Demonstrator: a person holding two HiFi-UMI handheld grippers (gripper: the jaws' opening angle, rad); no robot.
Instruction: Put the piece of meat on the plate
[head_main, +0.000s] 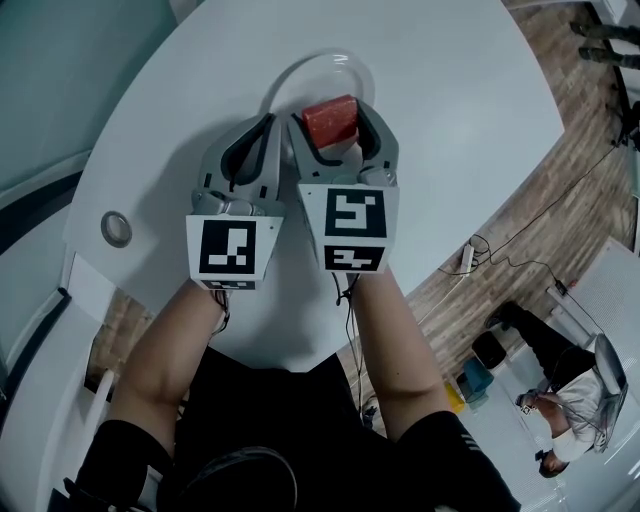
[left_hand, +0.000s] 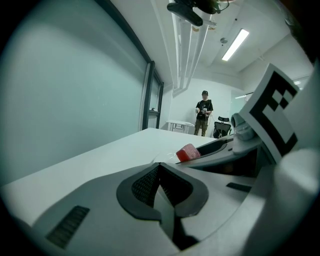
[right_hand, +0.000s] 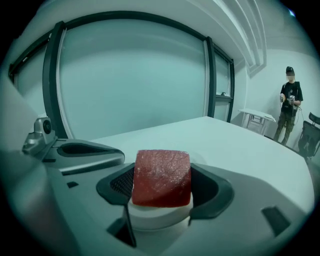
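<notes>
The piece of meat (head_main: 330, 118) is a red block with a pale layer underneath, and my right gripper (head_main: 335, 128) is shut on it. In the right gripper view the meat (right_hand: 161, 176) fills the gap between the dark pads. It hangs over the near part of a clear round plate (head_main: 300, 65) on the white table (head_main: 450, 120); whether it touches the plate I cannot tell. My left gripper (head_main: 268, 122) lies close beside the right one, shut with nothing in it. From the left gripper view the meat (left_hand: 188, 152) shows just ahead to the right.
A round metal grommet (head_main: 116, 228) sits in the table near its left edge. The table's near edge runs just in front of my arms. A power strip (head_main: 467, 258) and cables lie on the wooden floor at right. A person (left_hand: 202, 112) stands far across the room.
</notes>
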